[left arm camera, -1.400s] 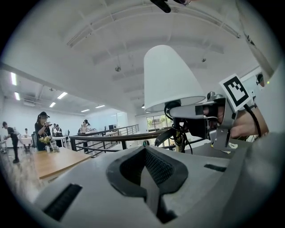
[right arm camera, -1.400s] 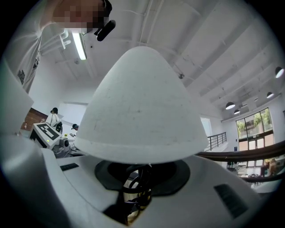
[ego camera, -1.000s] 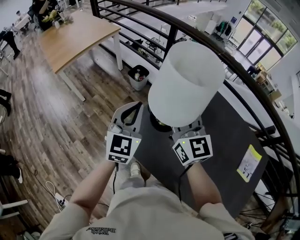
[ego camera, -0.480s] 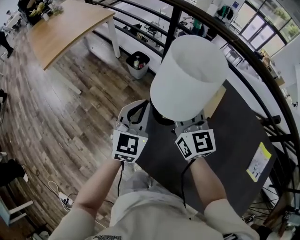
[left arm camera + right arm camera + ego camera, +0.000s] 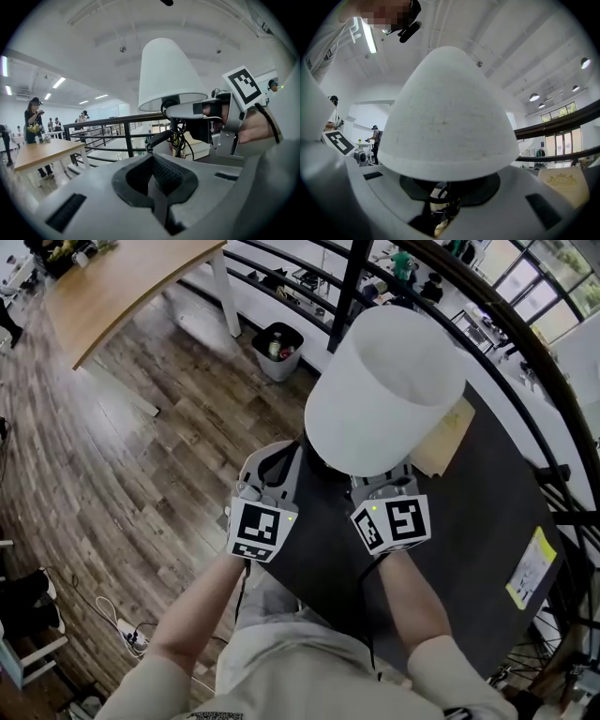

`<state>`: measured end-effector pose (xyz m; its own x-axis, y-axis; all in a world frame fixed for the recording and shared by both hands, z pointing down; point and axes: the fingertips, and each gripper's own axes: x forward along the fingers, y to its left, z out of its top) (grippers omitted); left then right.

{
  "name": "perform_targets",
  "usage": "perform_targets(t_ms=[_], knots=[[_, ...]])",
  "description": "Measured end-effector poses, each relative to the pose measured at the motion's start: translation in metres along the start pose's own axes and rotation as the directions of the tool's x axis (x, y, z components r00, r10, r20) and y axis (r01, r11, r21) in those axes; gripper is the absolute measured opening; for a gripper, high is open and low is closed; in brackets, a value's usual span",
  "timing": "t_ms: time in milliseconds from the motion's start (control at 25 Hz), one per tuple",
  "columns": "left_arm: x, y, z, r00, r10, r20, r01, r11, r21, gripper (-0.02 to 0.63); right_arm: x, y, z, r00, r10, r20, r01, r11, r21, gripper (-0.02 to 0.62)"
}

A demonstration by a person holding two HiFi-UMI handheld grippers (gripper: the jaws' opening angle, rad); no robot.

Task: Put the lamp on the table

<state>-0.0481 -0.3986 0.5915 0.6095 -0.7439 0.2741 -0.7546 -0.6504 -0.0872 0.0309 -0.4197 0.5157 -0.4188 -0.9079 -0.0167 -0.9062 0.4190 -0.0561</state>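
The lamp's white shade fills the middle of the head view, above the left end of the dark table. My right gripper sits just under the shade, shut on the lamp's stem. The shade hides the base, so I cannot tell whether it touches the table. In the left gripper view the shade stands upright, with a black cord bundled round the stem. My left gripper is beside the lamp at the table's left edge, shut and holding nothing.
A black railing curves behind the dark table. A beige box lies on the table right of the lamp, and a yellow sheet lies near its right end. A bin and a wooden desk stand on the wooden floor.
The lamp and both grippers have shifted a little right, further over the dark table. The beige box has come into view beside the shade.
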Motion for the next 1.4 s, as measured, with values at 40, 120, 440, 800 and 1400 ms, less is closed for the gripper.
perform_targets(t_ms=[40,120,440,800,1400], knots=[[0.002,-0.001,-0.004,1.000,-0.004,-0.001,0.004,1.000,0.001,0.005,0.001,-0.001,-0.004,1.000,-0.002,0.002,0.002,1.000,-0.001,0.107],[0.006,-0.003,-0.010,1.000,-0.012,-0.002,0.012,1.000,0.005,0.004,0.003,-0.004,-0.011,1.000,-0.008,0.003,0.008,1.000,0.000,0.107],[0.014,-0.007,-0.021,1.000,-0.023,-0.022,0.023,1.000,-0.002,0.005,0.009,-0.007,-0.033,0.999,-0.023,-0.032,0.024,0.999,0.025,0.107],[0.015,-0.013,-0.026,0.999,-0.029,-0.033,0.029,0.999,-0.019,0.005,0.007,-0.004,-0.036,1.000,0.012,-0.004,-0.012,1.000,-0.003,0.109],[-0.013,-0.031,-0.024,0.997,-0.048,-0.057,0.049,0.999,0.008,0.004,-0.009,0.002,-0.051,0.995,0.033,-0.091,-0.029,0.999,0.046,0.120]])
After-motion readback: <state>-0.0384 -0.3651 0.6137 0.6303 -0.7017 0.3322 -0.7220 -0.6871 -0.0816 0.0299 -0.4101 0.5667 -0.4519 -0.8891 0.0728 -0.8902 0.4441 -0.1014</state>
